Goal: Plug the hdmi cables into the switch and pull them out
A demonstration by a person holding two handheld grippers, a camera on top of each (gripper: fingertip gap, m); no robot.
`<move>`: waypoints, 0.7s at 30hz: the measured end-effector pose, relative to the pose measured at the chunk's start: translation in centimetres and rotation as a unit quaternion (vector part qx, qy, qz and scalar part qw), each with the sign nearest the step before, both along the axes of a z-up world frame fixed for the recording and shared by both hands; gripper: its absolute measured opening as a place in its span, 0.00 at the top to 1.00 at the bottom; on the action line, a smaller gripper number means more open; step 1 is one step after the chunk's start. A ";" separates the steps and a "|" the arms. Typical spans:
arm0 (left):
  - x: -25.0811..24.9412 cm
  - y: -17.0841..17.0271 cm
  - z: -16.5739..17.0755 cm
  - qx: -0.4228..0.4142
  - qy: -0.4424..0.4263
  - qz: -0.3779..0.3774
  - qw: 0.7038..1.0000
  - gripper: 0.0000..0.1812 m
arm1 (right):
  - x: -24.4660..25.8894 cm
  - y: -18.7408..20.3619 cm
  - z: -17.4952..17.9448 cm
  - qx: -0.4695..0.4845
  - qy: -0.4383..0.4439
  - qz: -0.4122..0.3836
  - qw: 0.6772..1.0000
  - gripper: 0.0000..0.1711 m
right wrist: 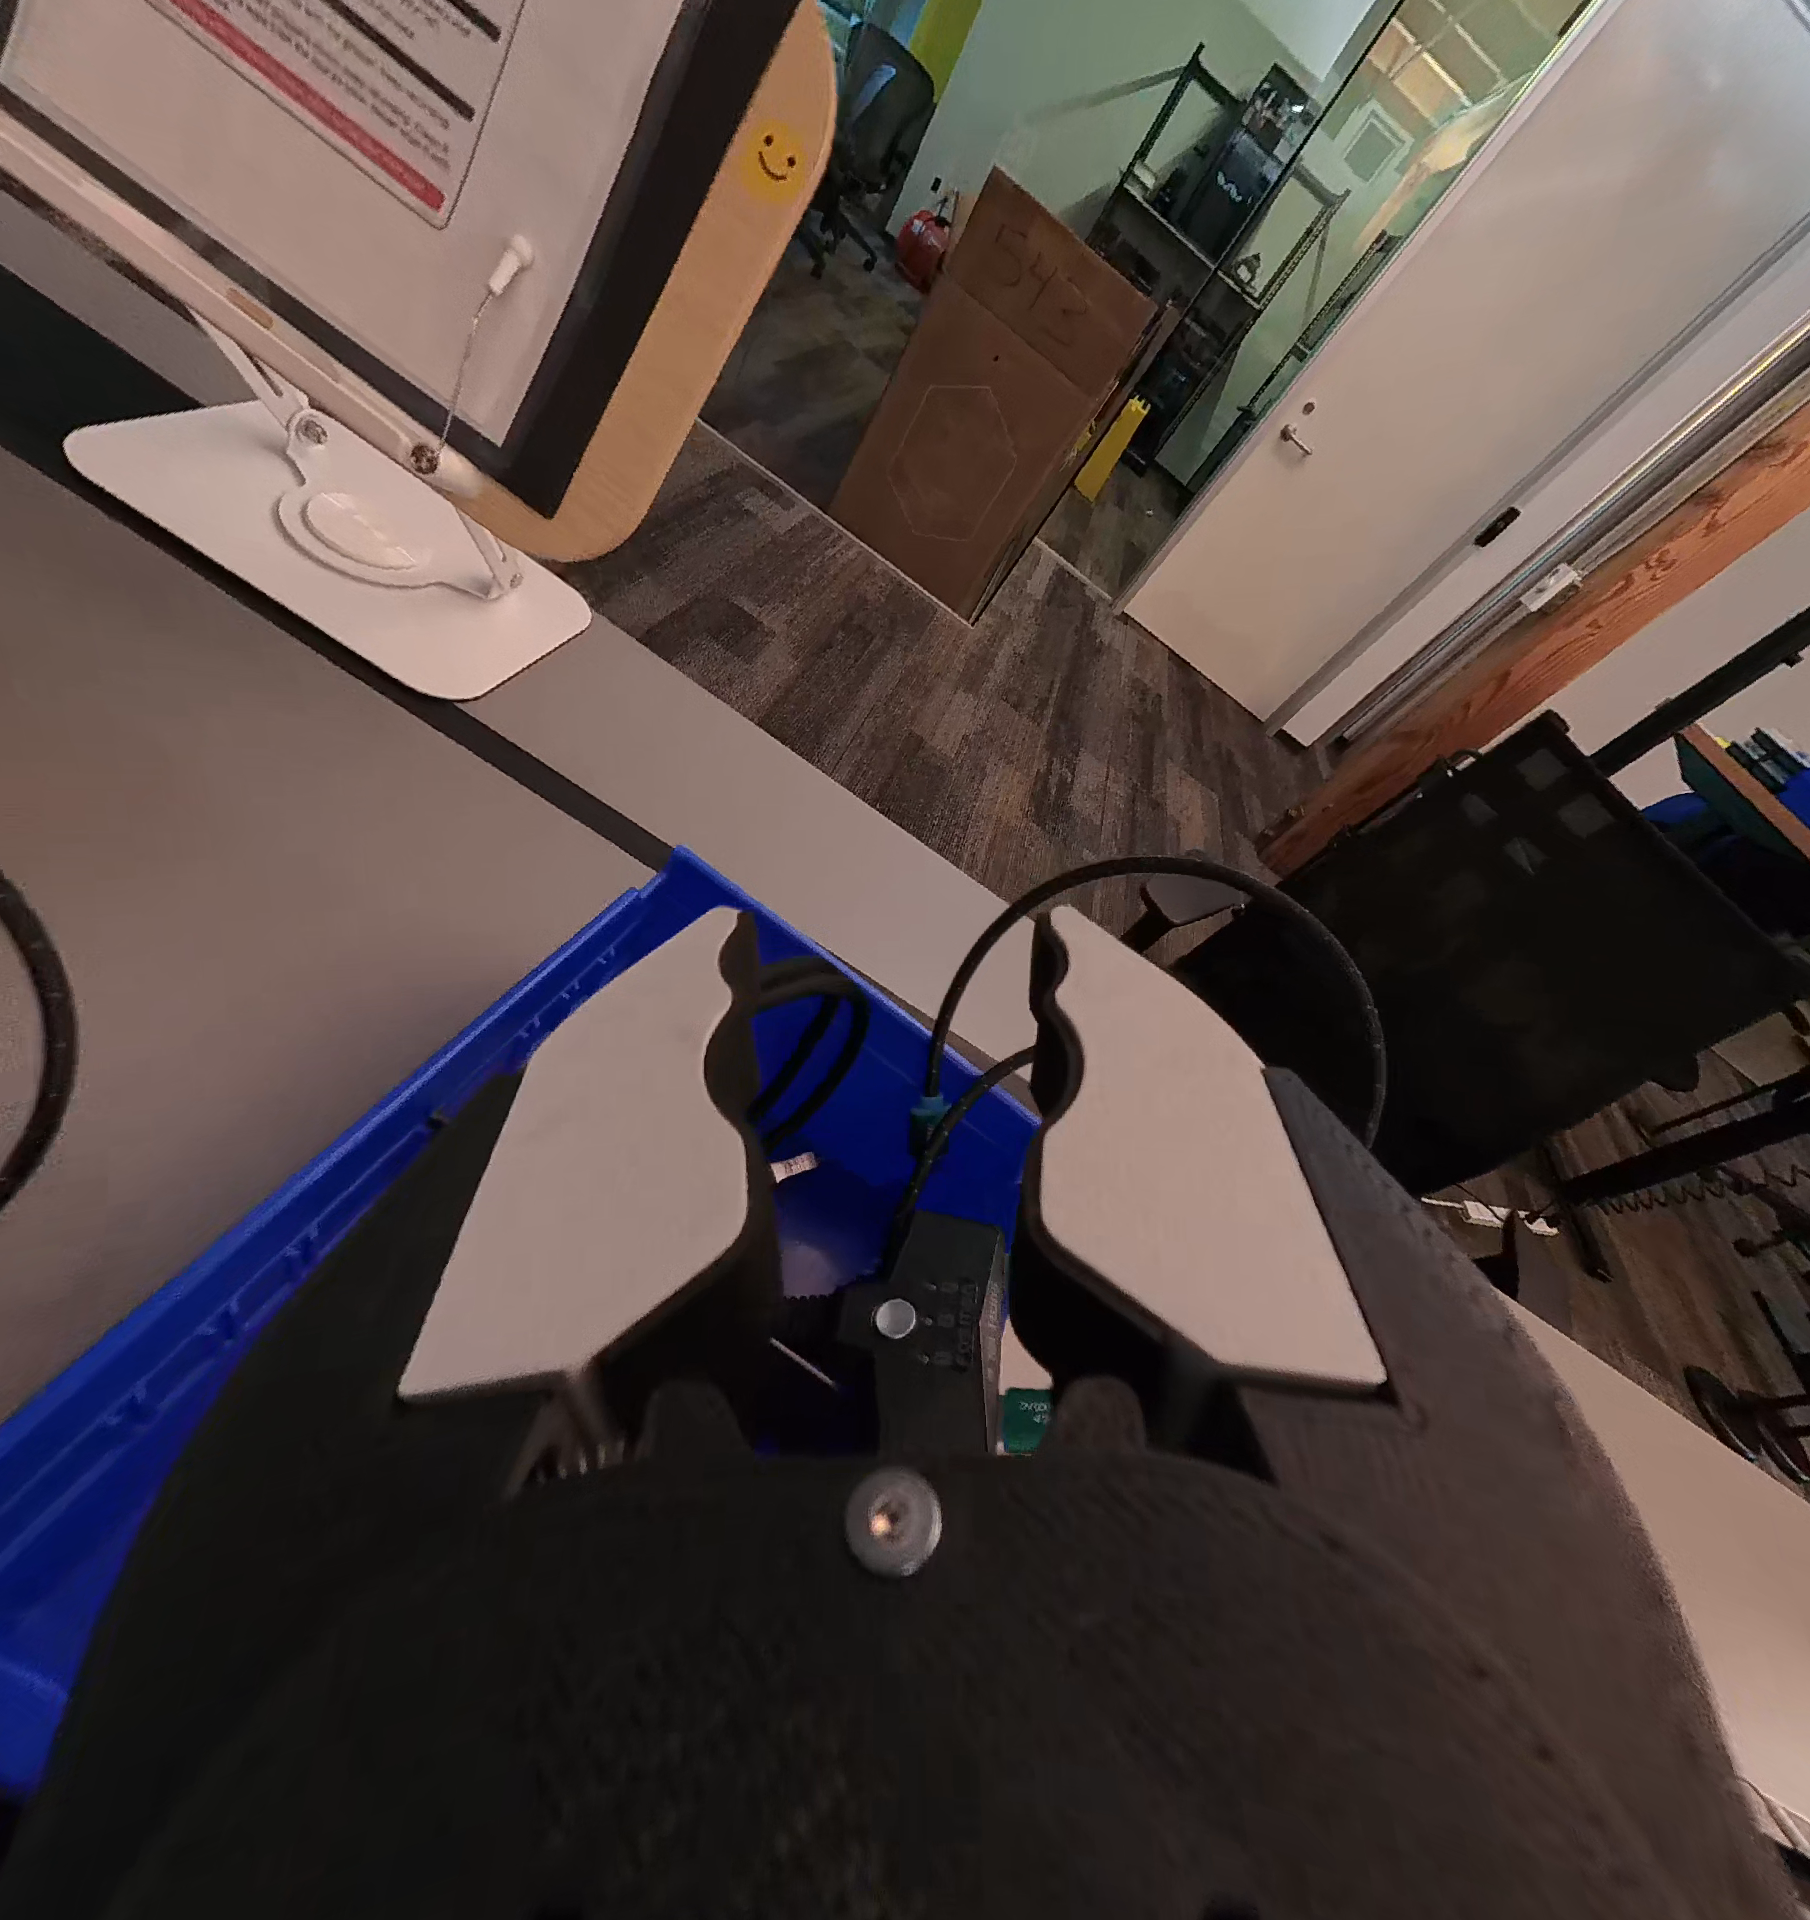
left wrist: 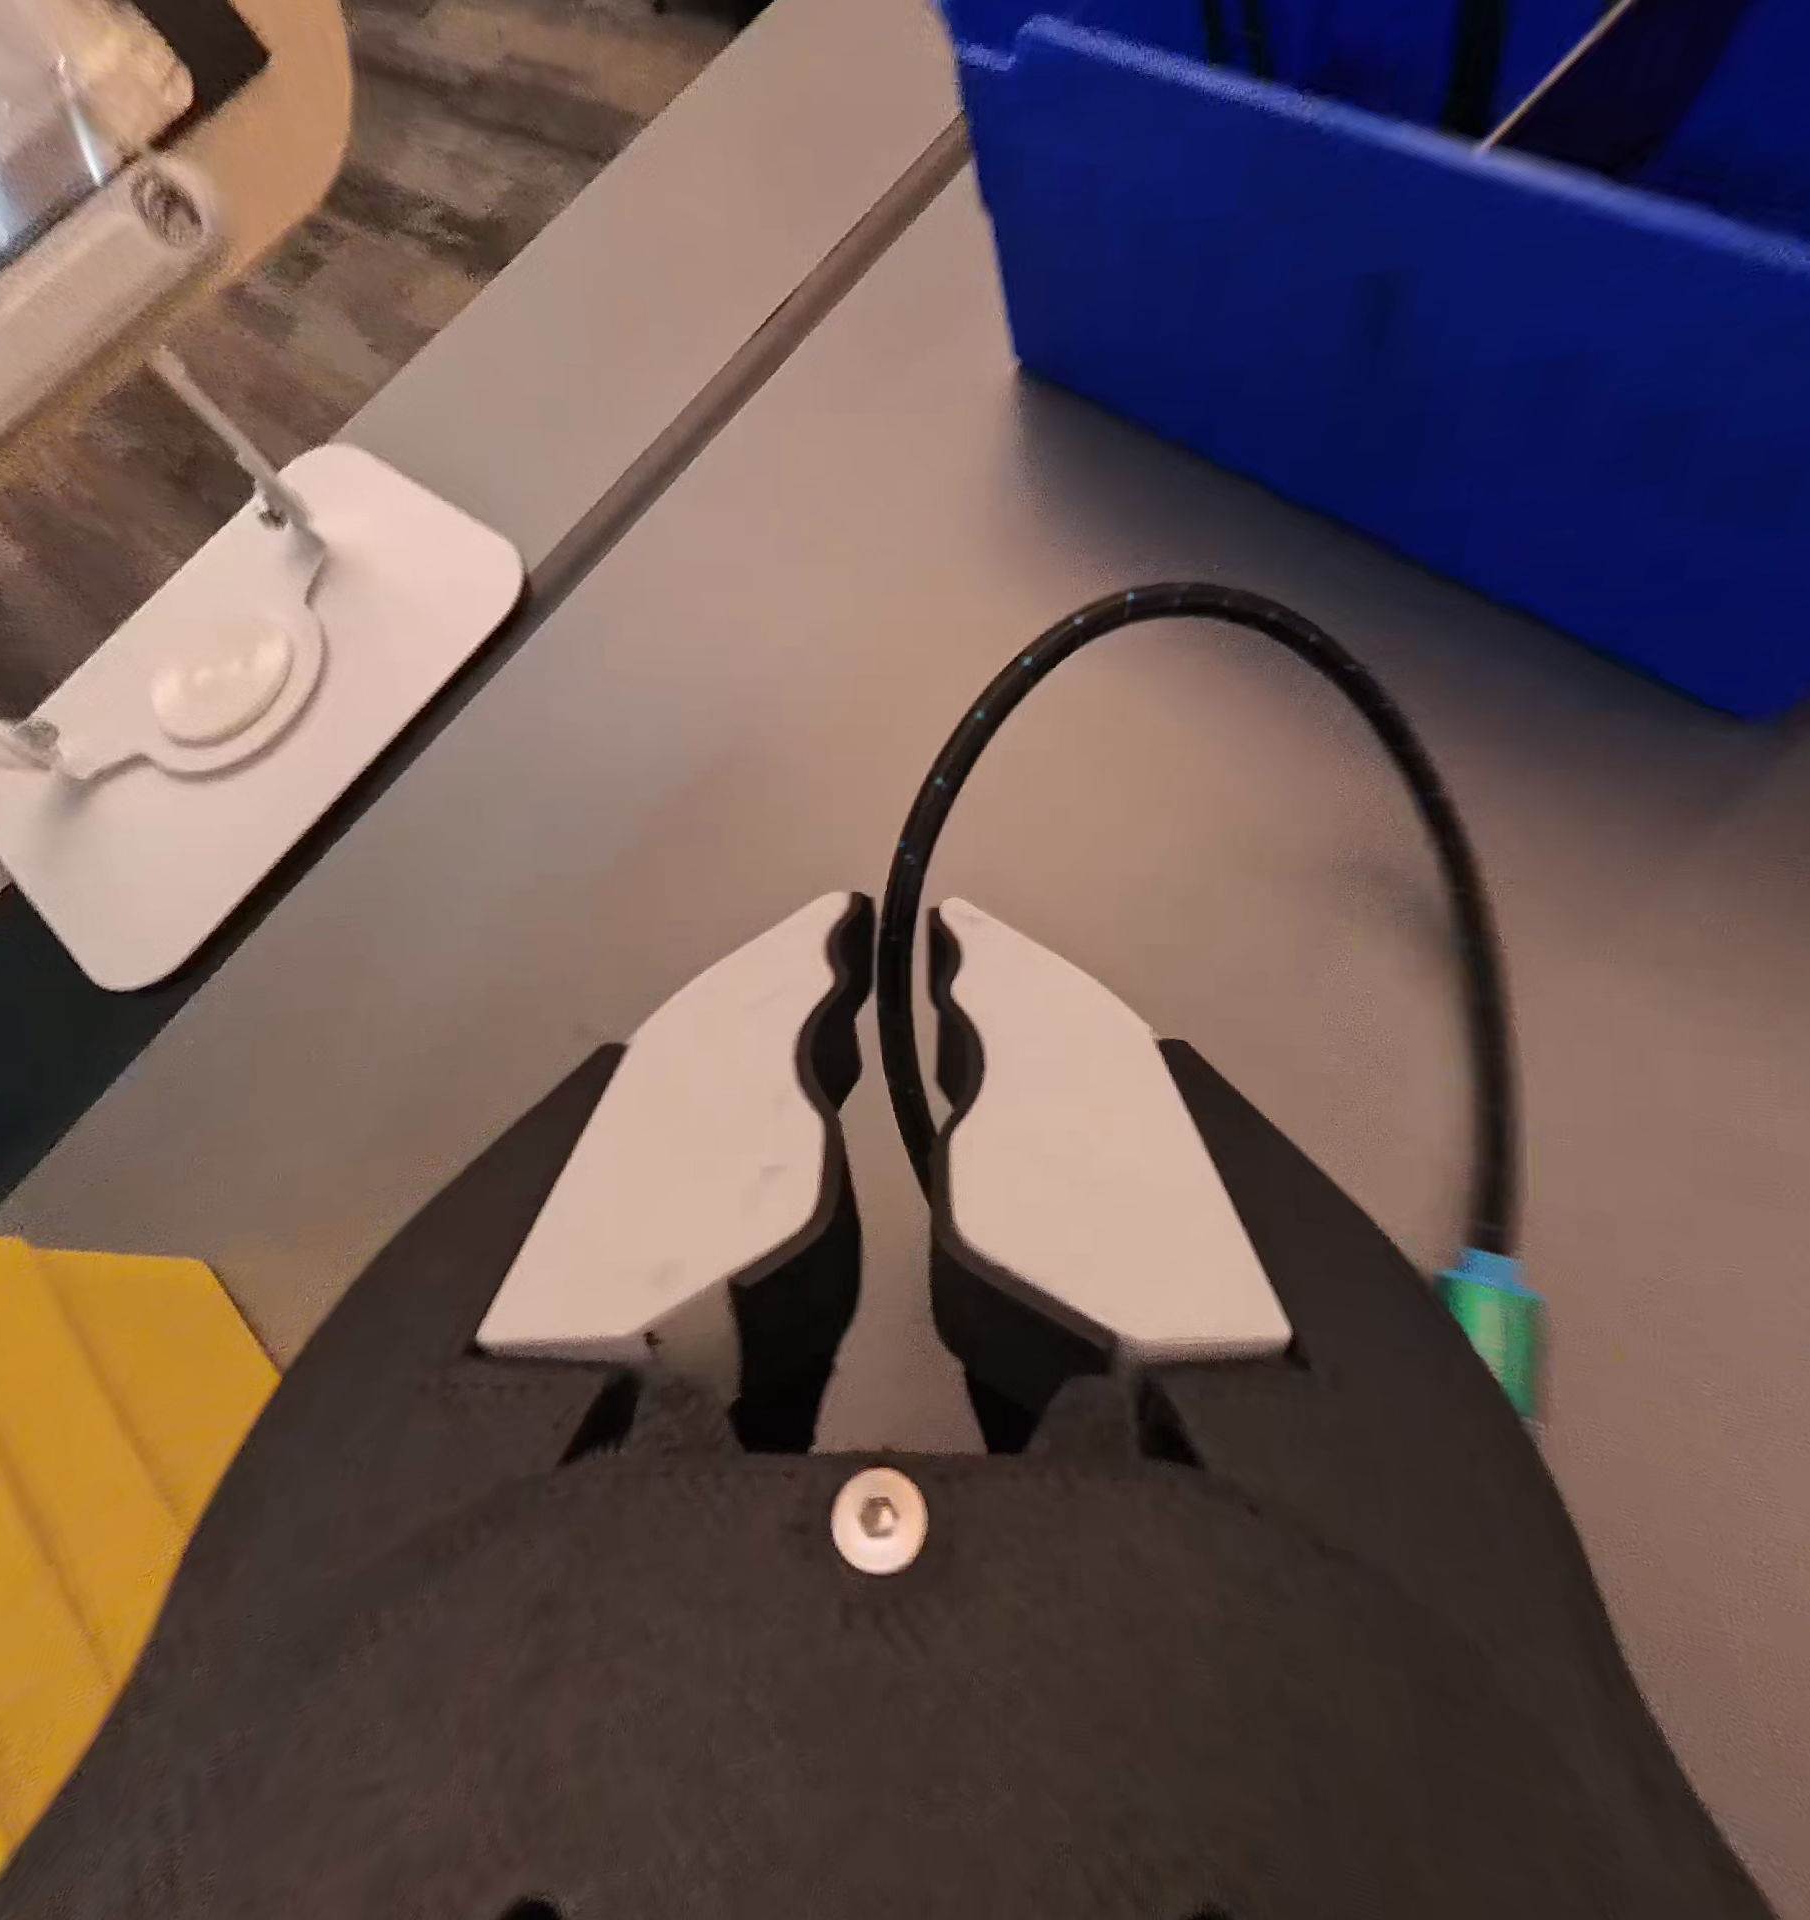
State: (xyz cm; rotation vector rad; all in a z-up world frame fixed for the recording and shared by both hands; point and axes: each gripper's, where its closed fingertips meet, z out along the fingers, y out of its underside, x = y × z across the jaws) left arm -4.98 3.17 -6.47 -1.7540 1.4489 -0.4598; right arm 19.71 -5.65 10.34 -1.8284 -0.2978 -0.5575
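Observation:
In the left wrist view my left gripper (left wrist: pixel 901 914) is nearly closed, with a black HDMI cable (left wrist: pixel 1171 613) running up between its fingers. The cable arcs over the grey table (left wrist: pixel 735 644) and ends in a green plug (left wrist: pixel 1488 1340) at the gripper's right side. In the right wrist view my right gripper (right wrist: pixel 890 935) is open over a blue bin (right wrist: pixel 309 1299). A black HDMI switch (right wrist: pixel 922 1320) with a silver button lies in the bin between the fingers, apparently untouched. A thin black cable (right wrist: pixel 984 956) with a teal collar rises from it.
The blue bin (left wrist: pixel 1400 364) stands at the back right of the table. A yellow bin (left wrist: pixel 49 1507) is at the front left. A white stand base (left wrist: pixel 246 717) sits at the table's far edge, also in the right wrist view (right wrist: pixel 288 540). A black chair (right wrist: pixel 1503 1018) stands beyond. About 30 cm separates my left fingertips from my right.

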 end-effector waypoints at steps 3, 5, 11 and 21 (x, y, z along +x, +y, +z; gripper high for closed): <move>-0.2 1.4 -1.8 0.033 0.031 0.035 0.998 0.83 | -0.4 0.7 -0.9 -0.022 -0.013 0.000 1.000 0.70; -0.1 1.6 -1.0 0.057 0.023 0.038 0.997 0.82 | -0.6 1.1 -1.6 -0.038 -0.022 0.001 0.999 0.69; -6.1 3.3 11.5 0.141 -0.073 0.075 0.985 0.76 | -1.2 1.5 -1.9 -0.047 -0.036 0.005 0.998 0.69; -25.5 12.1 6.6 0.144 0.071 0.124 0.979 0.74 | -1.4 1.8 -2.7 -0.064 -0.037 0.008 0.997 0.69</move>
